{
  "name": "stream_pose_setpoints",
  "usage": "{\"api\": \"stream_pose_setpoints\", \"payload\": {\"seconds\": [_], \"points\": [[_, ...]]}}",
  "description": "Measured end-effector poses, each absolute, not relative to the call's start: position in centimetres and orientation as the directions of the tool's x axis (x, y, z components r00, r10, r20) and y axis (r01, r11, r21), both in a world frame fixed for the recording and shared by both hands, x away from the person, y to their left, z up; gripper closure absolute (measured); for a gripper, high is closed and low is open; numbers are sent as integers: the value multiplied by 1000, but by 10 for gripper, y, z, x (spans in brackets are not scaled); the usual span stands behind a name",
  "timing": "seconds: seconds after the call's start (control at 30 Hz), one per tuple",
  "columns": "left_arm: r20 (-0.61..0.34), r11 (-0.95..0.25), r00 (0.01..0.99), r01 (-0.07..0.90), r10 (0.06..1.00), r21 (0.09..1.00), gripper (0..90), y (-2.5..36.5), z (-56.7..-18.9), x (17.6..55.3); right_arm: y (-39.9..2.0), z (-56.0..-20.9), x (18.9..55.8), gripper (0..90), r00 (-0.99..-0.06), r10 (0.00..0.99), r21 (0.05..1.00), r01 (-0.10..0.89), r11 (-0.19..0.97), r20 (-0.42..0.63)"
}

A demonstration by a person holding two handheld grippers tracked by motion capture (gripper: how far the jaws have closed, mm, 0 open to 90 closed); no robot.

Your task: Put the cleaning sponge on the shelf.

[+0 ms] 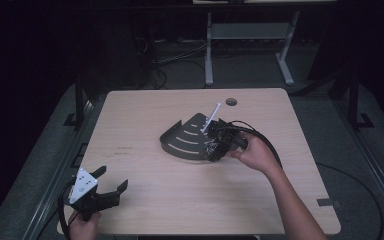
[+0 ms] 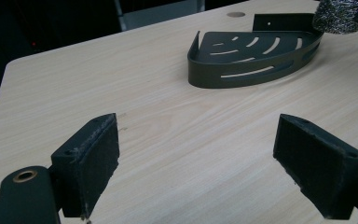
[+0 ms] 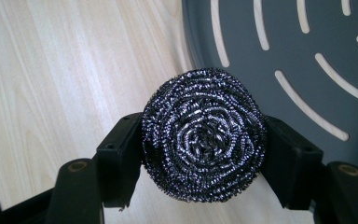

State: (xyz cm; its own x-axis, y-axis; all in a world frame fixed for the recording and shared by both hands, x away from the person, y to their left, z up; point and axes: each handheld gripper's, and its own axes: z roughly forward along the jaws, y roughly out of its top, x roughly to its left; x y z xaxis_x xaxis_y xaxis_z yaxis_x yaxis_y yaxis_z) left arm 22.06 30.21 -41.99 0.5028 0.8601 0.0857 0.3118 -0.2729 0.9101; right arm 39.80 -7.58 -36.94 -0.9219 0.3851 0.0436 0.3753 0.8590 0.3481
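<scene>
A dark grey quarter-round corner shelf (image 1: 185,141) with curved slots lies on the wooden table (image 1: 145,115). My right gripper (image 1: 213,149) is shut on a round steel-wool scouring pad (image 3: 204,135), held just above the table at the shelf's (image 3: 307,51) rim. The pad (image 2: 342,15) hangs at the shelf's (image 2: 254,58) right corner in the left gripper view. A white stick (image 1: 211,116) rises from the right gripper. My left gripper (image 1: 111,189) rests near the table's front left corner, jaws wide apart with nothing between the pads (image 2: 95,163).
A round cable hole (image 1: 231,101) sits near the table's far edge. A black cable (image 1: 267,145) loops from the right gripper past the hand. Beyond the table stand a metal frame's legs (image 1: 209,50) and floor cables in the dark.
</scene>
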Motion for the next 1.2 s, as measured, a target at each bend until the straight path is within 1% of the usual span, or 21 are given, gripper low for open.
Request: {"api": "stream_pose_setpoints", "payload": {"seconds": [0.1, 0.77, 0.87, 1.07, 1.2], "points": [[86, -274, 503, 313, 860, 909, 137, 302, -420, 221, -73, -370, 402, 342, -923, 383, 339, 373, 864, 40], [84, -271, 501, 314, 861, 910, 137, 303, -419, 220, -65, -364, 427, 343, -913, 404, 354, 395, 848, 50], [83, -269, 499, 313, 862, 911, 138, 303, -419, 220, -64, -366, 431, 342, -910, 413, 334, 403, 852, 43], [84, -268, 498, 311, 863, 912, 138, 304, -418, 220, -62, -365, 440, 342, -904, 425, 328, 416, 848, 46], [80, -261, 494, 311, 866, 914, 137, 306, -418, 220, -64, -366, 446, 342, -898, 435, 350, 427, 834, 60]]}}
